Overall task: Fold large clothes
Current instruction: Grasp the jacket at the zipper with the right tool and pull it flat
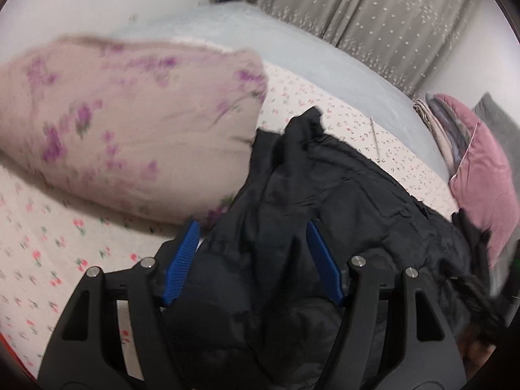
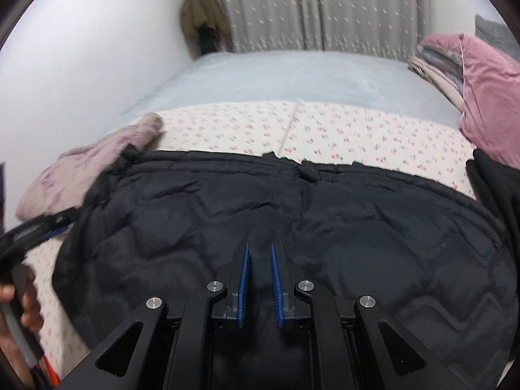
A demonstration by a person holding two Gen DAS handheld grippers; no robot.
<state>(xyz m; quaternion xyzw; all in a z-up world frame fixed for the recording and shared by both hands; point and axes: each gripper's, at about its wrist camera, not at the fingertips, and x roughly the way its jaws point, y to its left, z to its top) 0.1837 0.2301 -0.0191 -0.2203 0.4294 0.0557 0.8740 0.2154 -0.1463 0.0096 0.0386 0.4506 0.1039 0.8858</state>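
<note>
A large black quilted jacket lies spread across the flowered bed sheet. In the left wrist view the jacket is bunched and runs between my fingers. My left gripper is open wide, its blue pads on either side of a fold of the jacket. My right gripper hovers over the near middle of the jacket with its blue pads a narrow gap apart and nothing between them. The left gripper's handle and the hand holding it show at the left edge of the right wrist view.
A pink flowered pillow lies left of the jacket and touches it. A pink velvet cushion and folded textiles sit at the right. A grey blanket covers the far bed. Curtains and a hanging olive coat are behind.
</note>
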